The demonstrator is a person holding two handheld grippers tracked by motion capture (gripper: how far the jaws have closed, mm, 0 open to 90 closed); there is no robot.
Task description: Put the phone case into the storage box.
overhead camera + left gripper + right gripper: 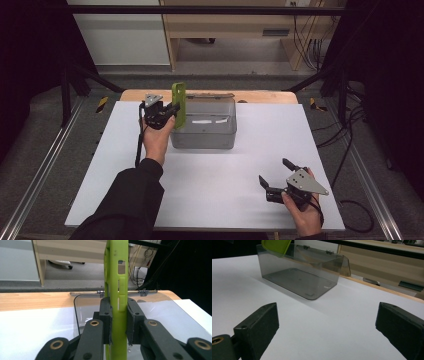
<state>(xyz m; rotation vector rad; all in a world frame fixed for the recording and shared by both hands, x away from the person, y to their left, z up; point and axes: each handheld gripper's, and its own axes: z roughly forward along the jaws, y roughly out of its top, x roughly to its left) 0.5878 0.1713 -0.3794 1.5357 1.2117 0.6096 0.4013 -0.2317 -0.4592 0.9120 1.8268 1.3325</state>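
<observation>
a green phone case [179, 105] is clamped upright by the left tool [171, 110] above the clear box [210, 137] at frame centre, not yet lowered inside, while the right tool [274, 176] is held apart at lower right.

Even, soft light falls from above on the white surface [210, 190], which reads bright while the frame's left and right edges sink into black. Shadows are faint and short. The clear box [204, 125] carries pale glare streaks. In the left gripper view the near black links at the bottom are soft; all pictures look slightly grainy.
</observation>
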